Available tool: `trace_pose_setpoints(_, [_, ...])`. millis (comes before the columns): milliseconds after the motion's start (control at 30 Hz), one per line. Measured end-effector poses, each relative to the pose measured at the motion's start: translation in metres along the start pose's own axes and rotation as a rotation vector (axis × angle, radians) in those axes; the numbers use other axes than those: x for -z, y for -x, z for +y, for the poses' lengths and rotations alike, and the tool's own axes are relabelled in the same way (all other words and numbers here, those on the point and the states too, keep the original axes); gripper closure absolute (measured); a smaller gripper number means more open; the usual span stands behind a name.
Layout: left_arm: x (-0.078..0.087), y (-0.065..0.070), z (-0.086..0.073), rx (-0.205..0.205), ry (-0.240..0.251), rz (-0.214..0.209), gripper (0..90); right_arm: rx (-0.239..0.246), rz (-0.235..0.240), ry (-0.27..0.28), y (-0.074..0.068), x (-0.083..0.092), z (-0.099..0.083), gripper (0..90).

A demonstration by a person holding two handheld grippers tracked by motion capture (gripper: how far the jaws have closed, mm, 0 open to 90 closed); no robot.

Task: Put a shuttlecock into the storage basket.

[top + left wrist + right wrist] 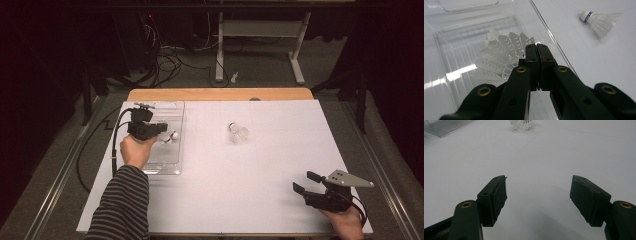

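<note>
Tool tips of the left tool (pixel 537 50) are pressed together above the clear plastic tray (pixel 172 107) near the table's left edge, nothing visibly pinched between them. Just beyond and below them a white shuttlecock (pixel 501 53) lies inside the tray, its feathers fanned toward the tool. A second shuttlecock (pixel 238 132) rests on the white table (pixel 280 150) near its middle, well apart from the tray. The right tool (pixel 306 183) sits near the table's front right corner, jaws spread wide and empty, with bare sheet ahead of it.
</note>
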State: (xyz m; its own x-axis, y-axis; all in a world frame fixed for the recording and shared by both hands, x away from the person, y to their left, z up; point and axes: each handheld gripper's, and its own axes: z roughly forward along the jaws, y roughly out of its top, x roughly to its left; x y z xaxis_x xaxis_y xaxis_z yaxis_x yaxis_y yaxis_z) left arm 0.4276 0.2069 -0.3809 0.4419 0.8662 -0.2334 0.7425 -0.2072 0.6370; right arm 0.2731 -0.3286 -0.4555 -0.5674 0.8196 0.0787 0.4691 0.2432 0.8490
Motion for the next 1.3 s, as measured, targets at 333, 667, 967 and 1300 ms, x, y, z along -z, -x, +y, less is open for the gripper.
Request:
trace_pose_setpoints(333, [-0.001,0.001,0.0,-0.014,0.019,0.028,72.7,0.0,0.002,-0.001,0.0,0.0,0.0,30.2])
trace_pose_setpoints(667, [0.005,0.003,-0.001,-0.021,0.036,0.056,56.2,0.0,0.001,0.0,0.0,0.0,0.0,30.2])
trace_pose_setpoints(967, [0.01,0.014,-0.003,-0.067,0.047,0.071,47.2,-0.001,-0.001,0.003,0.0,0.0,0.0,30.2])
trace_pose_setpoints(1300, [0.016,0.025,-0.006,-0.105,0.069,0.069,42.6,0.0,-0.002,0.006,0.0,0.001,0.0,30.2])
